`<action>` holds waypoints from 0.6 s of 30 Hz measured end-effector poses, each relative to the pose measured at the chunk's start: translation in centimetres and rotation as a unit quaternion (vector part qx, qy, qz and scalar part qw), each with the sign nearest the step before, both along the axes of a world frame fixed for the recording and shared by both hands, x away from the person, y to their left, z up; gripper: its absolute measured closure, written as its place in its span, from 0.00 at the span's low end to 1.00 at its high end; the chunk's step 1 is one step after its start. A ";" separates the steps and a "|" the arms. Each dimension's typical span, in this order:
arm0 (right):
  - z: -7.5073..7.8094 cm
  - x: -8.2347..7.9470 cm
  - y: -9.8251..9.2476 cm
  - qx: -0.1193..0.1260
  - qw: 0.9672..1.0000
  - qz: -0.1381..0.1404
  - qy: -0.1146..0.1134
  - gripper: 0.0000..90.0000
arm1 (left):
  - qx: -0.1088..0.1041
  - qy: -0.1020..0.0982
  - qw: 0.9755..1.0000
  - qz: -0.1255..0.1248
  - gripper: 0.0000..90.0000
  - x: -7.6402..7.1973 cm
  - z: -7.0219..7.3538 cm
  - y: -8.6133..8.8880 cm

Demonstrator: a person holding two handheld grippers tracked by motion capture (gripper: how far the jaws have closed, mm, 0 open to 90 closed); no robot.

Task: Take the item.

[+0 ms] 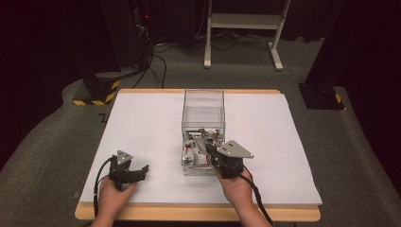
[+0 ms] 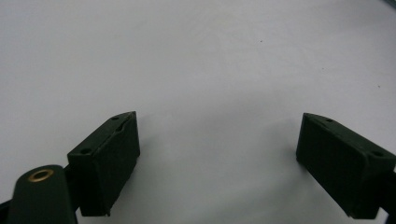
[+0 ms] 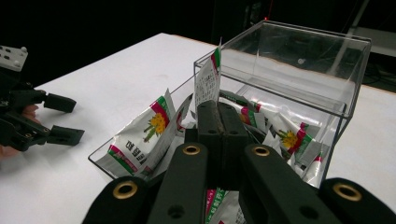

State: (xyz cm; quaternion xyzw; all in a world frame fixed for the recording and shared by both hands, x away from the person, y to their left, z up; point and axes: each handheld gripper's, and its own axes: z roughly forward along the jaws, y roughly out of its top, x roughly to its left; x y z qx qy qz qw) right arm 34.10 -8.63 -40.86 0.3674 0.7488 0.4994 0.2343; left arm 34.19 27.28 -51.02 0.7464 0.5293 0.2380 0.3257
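Table (image 1: 142,127) work from left to right: my left gripper (image 1: 140,171) rests at about seven o'clock on the white top, jaws spread wide over bare surface in the left gripper view, nothing between them. At centre stands the clear plastic box (image 1: 203,101), its near half heaped with printed sachets. My right gripper (image 3: 219,122) sits at roughly five o'clock, nosed into the box's near end, jaws pressed together on one sachet (image 3: 208,80), which stands upright above the fingertips in the right gripper view (the pinch looks to be on its lower edge, though the jaws hide the exact spot).

I judge the step in hand to be drawing that packet out of the box. To do it well I'd keep the pinch firm and lift straight up, clear of the rim, before swinging toward nine o'clock. The neighbouring packets (image 3: 140,135) lean against it, so a slow rise should shed them. The left stays open, ready to receive.
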 end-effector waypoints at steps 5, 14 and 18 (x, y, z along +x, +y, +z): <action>0.3 0.0 -0.4 0.007 1.000 -0.002 -0.005 1.00 | 0.000 0.000 1.000 0.000 0.15 0.0 0.0 0.0; 0.9 0.0 -1.0 0.017 1.000 -0.005 -0.012 1.00 | 0.001 0.000 1.000 0.000 0.15 0.0 0.0 0.0; 1.2 -0.1 -1.2 0.022 1.000 -0.008 -0.015 1.00 | 0.000 0.000 1.000 0.000 0.15 0.0 0.0 0.0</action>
